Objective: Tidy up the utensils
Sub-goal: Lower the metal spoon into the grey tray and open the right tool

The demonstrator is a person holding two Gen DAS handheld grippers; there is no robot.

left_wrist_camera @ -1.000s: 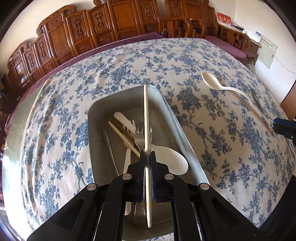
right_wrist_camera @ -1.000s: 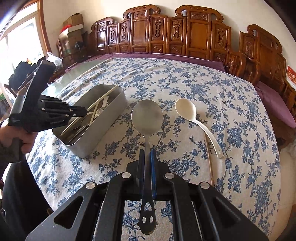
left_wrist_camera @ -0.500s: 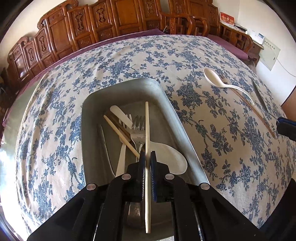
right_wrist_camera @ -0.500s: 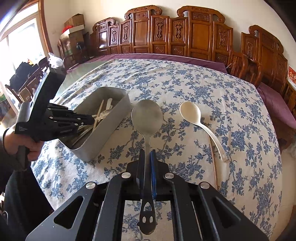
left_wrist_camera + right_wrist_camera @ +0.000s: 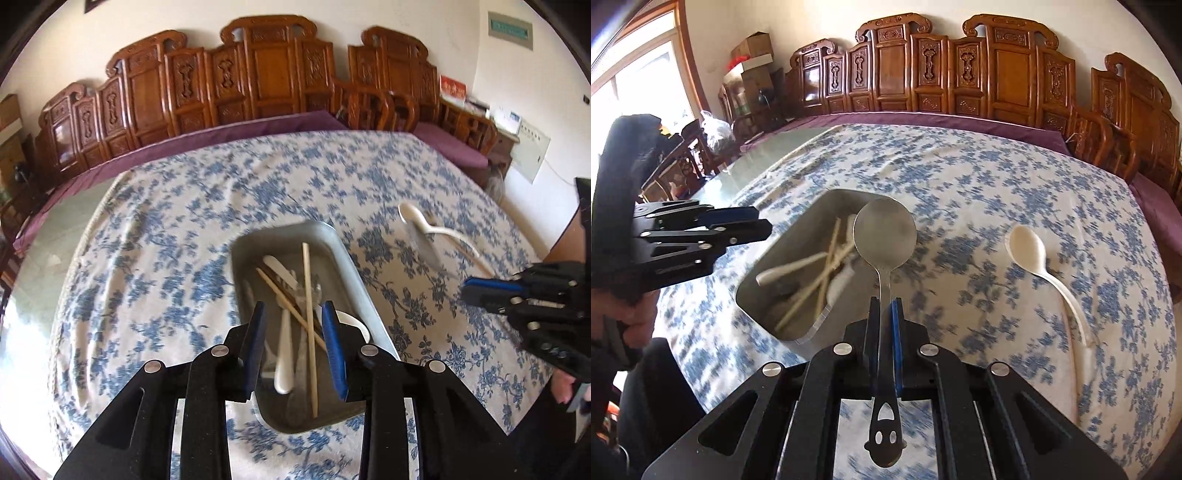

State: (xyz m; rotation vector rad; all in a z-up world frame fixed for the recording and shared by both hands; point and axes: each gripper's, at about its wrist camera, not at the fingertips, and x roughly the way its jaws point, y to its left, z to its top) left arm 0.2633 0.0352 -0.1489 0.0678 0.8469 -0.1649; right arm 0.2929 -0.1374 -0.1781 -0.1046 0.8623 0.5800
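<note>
Several utensils already lie in the metal tin (image 5: 354, 266) — two chopsticks (image 5: 308, 317), a fork and some white plastic pieces, crossed loosely over one another. Nearest the left camera, the left gripper (image 5: 295, 343) hangs above the tin's near end; its jaws have just been opening and now stand apart with nothing pressed between them, one chopstick lying in the tin below the gap. In the right view, the right gripper (image 5: 885, 325) is clamped on the handle of a steel spoon (image 5: 884, 232), whose bowl hangs over the tin's rim — likely the next piece to go in. Farther out on the floral tablecloth (image 5: 997, 192), a white spoon (image 5: 1028, 251) waits, with a thin stick just beside its handle. By my judgement the sorting is well past halfway, with the held spoon and those pieces left.
</note>
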